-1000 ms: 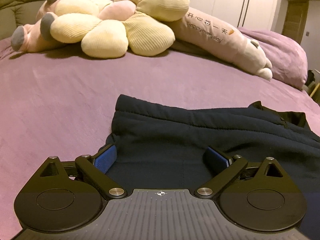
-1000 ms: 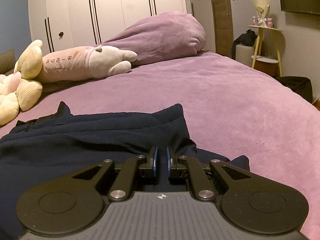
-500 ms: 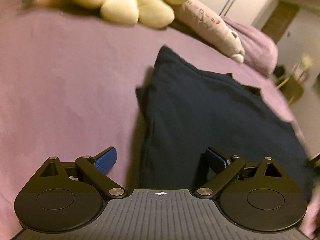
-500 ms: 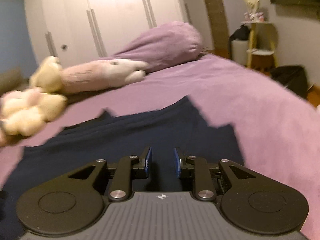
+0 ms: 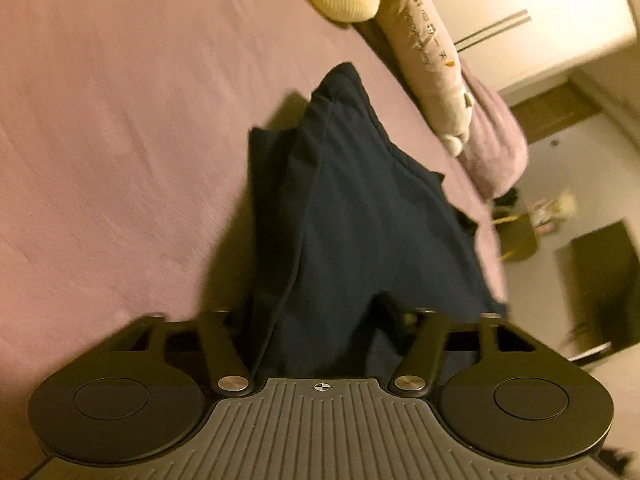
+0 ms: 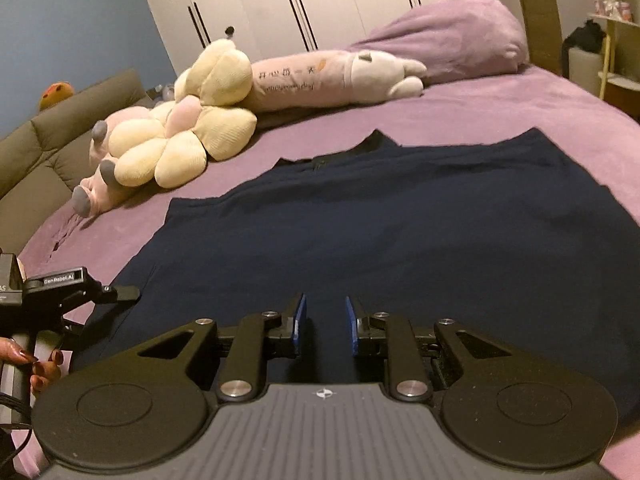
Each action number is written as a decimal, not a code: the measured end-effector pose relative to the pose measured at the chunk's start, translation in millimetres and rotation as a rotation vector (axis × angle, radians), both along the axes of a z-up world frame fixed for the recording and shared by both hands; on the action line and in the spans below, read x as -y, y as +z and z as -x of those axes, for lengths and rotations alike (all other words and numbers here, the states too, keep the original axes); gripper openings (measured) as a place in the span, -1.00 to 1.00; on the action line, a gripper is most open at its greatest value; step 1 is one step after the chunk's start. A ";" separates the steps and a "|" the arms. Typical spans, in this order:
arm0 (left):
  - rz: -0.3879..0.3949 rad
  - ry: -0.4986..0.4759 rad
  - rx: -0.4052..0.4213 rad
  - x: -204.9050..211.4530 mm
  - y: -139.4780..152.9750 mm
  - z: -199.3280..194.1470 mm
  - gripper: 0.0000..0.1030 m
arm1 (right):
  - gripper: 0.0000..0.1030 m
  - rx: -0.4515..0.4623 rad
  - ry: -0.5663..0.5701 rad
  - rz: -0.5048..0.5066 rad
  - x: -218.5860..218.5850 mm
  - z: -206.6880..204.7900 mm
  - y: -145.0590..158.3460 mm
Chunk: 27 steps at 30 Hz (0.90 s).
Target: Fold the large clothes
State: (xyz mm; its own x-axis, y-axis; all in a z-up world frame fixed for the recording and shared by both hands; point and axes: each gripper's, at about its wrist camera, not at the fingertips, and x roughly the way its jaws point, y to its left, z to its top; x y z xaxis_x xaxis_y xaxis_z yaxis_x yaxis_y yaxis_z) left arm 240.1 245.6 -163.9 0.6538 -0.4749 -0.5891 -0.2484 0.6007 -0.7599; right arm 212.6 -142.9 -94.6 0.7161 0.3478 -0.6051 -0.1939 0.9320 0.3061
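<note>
A large dark navy garment (image 6: 360, 216) lies spread on the purple bed (image 6: 500, 104). In the left wrist view the garment (image 5: 360, 208) runs away from me, its near edge bunched up between my fingers. My left gripper (image 5: 320, 320) is open wide, with the cloth's near-left edge between the jaws and hiding the pads. It also shows at the left edge of the right wrist view (image 6: 80, 296), at the garment's left edge. My right gripper (image 6: 323, 324) is partly open and empty, hovering over the garment's near edge.
Yellow flower plush (image 6: 180, 132) and a long pink plush pillow (image 6: 336, 76) lie at the far side of the bed, with a purple duvet heap (image 6: 452, 36) behind. A grey sofa (image 6: 48, 152) stands at left. A side table (image 6: 612, 40) stands at right.
My right gripper has opened and let go of the garment, and pulled back. My left gripper has swung round to the garment's left edge, tilted, with cloth now between its jaws.
</note>
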 end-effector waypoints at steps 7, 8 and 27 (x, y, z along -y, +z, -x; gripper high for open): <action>-0.001 -0.008 0.060 6.0 20.0 5.9 -0.28 | -0.61 -0.039 -0.019 0.131 -21.7 -5.3 -15.8; 0.004 -0.008 0.071 7.1 24.7 6.4 -0.29 | -0.61 -0.041 -0.017 0.151 -24.6 -5.7 -18.7; -0.019 -0.022 0.073 24.1 69.8 -4.9 -0.33 | -0.65 0.001 -0.051 0.114 -22.0 9.1 -5.5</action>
